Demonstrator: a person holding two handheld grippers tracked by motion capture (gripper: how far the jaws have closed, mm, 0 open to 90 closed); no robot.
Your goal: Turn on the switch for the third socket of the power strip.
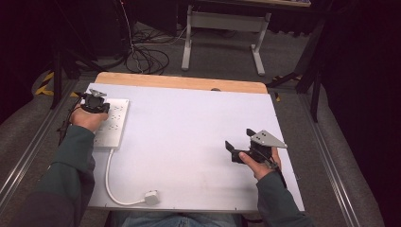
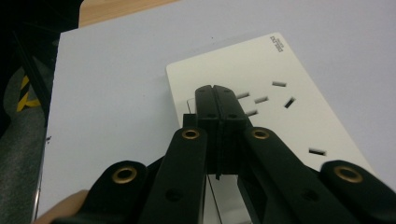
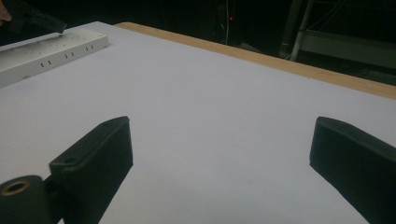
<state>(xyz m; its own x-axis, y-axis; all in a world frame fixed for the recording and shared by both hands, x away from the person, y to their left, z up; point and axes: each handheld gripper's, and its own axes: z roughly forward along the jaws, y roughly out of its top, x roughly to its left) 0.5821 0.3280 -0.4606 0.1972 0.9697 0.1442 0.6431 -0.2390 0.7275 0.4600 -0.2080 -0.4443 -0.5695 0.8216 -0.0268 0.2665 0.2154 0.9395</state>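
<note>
A white power strip [image 1: 112, 125] lies at the table's left side, with several socket slots on its face [image 2: 289, 126]. My left gripper [image 1: 94, 102] is over the strip's far end. Its black jaws are shut together with nothing between them, and the tips [image 2: 216, 91] rest at or just above the strip's face near a small rectangular outline; I cannot tell whether they touch. My right gripper [image 1: 240, 140] is held over the right part of the table, open wide and empty [image 3: 224, 154]. From there the strip [image 3: 46, 51] and the left gripper [image 3: 32, 18] show far off.
The strip's white cable [image 1: 108, 182] curves toward the near edge and ends in a loose white plug [image 1: 151, 197]. A white sheet [image 1: 189, 142] covers the table, and a wooden strip [image 1: 179, 81] runs along its far edge. Beyond stand a desk frame [image 1: 222, 28] and floor cables [image 1: 142, 56].
</note>
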